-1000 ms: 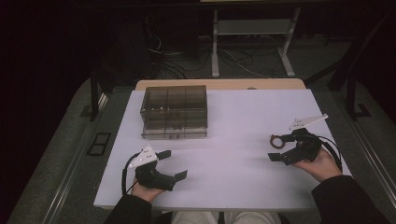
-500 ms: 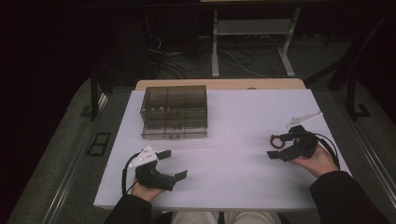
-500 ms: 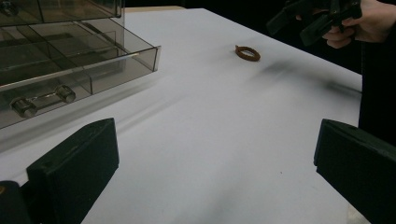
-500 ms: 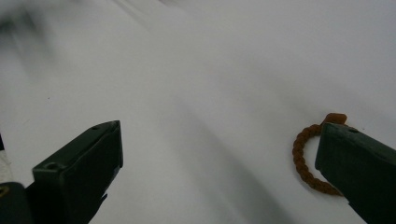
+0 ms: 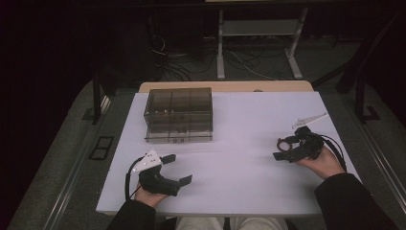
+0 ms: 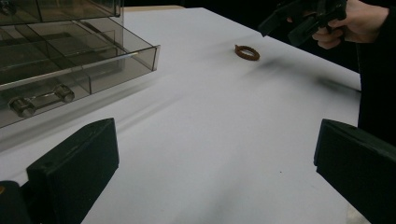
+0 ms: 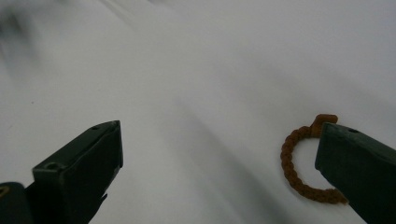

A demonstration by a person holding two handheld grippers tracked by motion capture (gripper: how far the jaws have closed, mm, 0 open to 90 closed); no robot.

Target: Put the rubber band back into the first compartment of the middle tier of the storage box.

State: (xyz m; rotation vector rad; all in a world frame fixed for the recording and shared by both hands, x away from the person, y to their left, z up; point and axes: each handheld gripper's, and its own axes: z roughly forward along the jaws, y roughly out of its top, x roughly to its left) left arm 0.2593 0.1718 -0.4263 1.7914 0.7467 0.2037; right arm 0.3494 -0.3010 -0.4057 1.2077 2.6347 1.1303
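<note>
Right gripper (image 5: 281,149): sits at the right of the high view, held in a hand; its jaws stand wide apart and hold nothing. In the right gripper view one jaw rises at the lower left and the other at the lower right, partly covering the ring.

Left gripper (image 5: 175,168): low and left of centre in the high view, jaws wide and empty, resting near the bottom edge of the table (image 5: 249,187).

Ring (image 7: 299,161): a small brown braided loop lying flat on the white table top. It shows at the right of the right gripper view, just under that gripper's right jaw, and at the upper centre of the left gripper view (image 6: 247,52), well apart from the left gripper.

Drawer box (image 5: 179,114): a smoky clear box with compartments, in the upper left part of the table in the high view, far from the ring. In the left gripper view it shows at the upper left with two knobs on its front.

Progress: early, by my reading. The ring is not yet gripped or lifted; the right gripper is lined up near it.

Left to do: likely centring the jaws over the ring, closing on it, and carrying it, perhaps to the box.

Ring's look: thin, twisted like cord, with a small knot or tab at its top edge; probably soft and light.
</note>
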